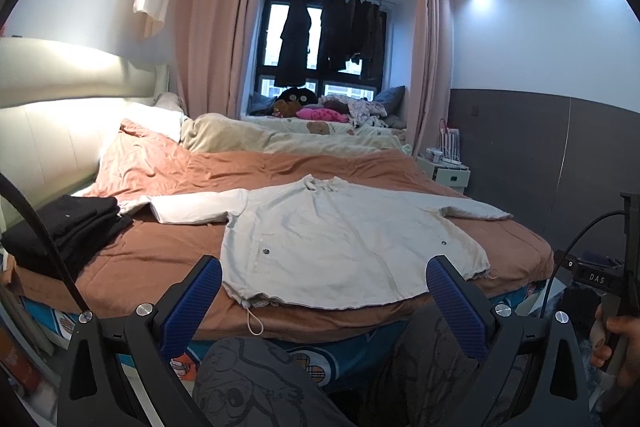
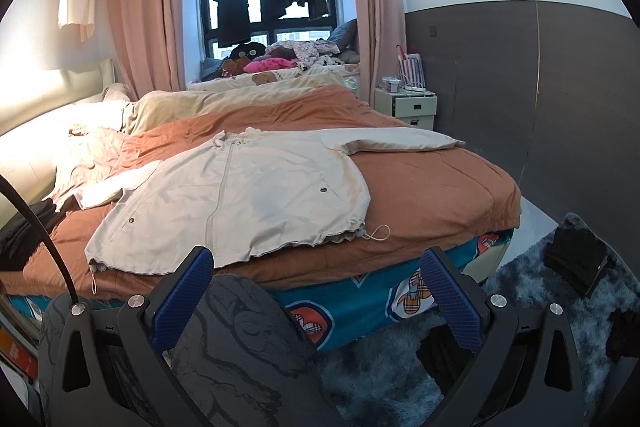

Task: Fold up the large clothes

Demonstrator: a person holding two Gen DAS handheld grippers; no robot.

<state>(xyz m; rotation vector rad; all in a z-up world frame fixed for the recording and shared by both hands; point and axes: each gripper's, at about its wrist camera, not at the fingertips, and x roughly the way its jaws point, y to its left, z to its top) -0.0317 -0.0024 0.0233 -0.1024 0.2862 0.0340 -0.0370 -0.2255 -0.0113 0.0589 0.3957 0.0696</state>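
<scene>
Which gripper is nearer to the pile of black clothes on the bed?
Left. The left gripper hangs open before the jacket's hem, with the black clothes close on its left. The right gripper is open further right, the pile at its far left edge.

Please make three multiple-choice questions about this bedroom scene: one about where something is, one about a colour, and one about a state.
1. Where is the stack of black folded clothes?
A. on the bed, left of the jacket
B. on the nightstand
C. on the rug

2. What colour is the quilt under the cream jacket?
A. green
B. orange-brown
C. white

3. How are the left gripper and the right gripper?
A. both open and holding nothing
B. both shut on the hem
C. one shut on a sleeve

Answers: 1 A, it sits beside the jacket's left sleeve; 2 B, orange-brown shows all around the jacket; 3 A, the blue pads stand wide apart.
</scene>
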